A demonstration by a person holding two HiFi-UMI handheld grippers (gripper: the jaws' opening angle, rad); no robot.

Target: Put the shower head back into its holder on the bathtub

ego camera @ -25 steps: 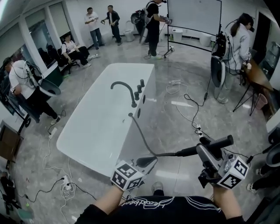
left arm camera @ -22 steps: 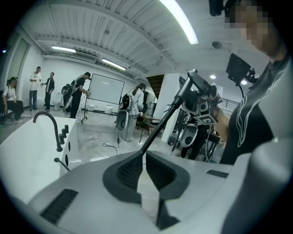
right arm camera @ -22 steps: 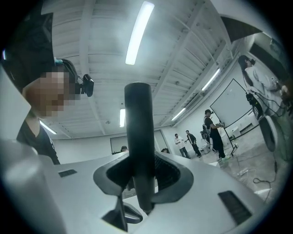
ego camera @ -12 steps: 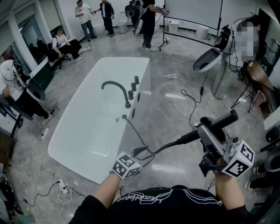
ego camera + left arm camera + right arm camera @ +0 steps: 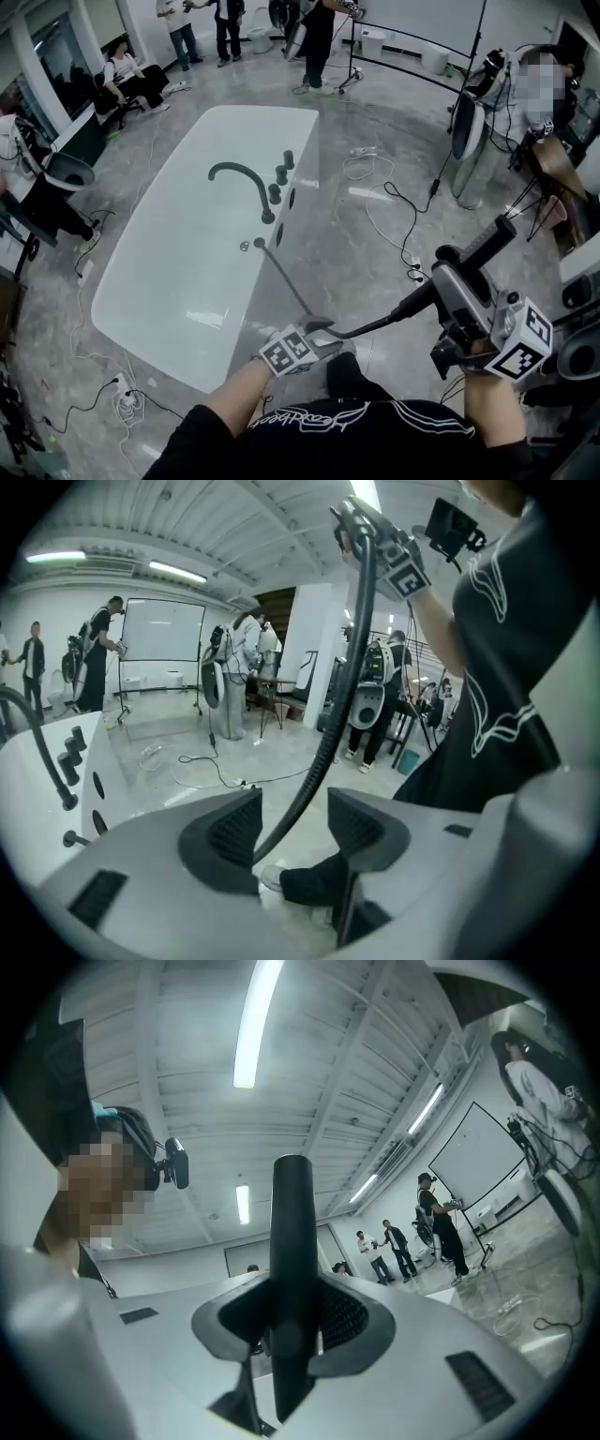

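Our left gripper (image 5: pixel 292 832) hangs slack round the hose (image 5: pixel 328 733), so it may snag on the tub (image 5: pixel 178 309) edge and twist the shower head (image 5: pixel 292 1232) clamped in our right gripper (image 5: pixel 291 1321).

We list a white bathtub (image 5: pixel 178 281) on a grey floor (image 5: pixel 375 122), with a dark curved spout (image 5: pixel 239 176) and three dark knobs (image 5: pixel 281 173) along its rim on our right, and a dark hose (image 5: pixel 286 281) running from that rim toward us. We see the hose pass the tip of the left gripper (image 5: pixel 317 330) beside the tub's near corner. It then bends right to the dark shower head (image 5: pixel 483 242), clasped in the right gripper (image 5: pixel 452 279) and tilted upward. We also count cables (image 5: pixel 389 202) strewn on the floor and several people (image 5: pixel 314 37) standing beyond the tub's far end.
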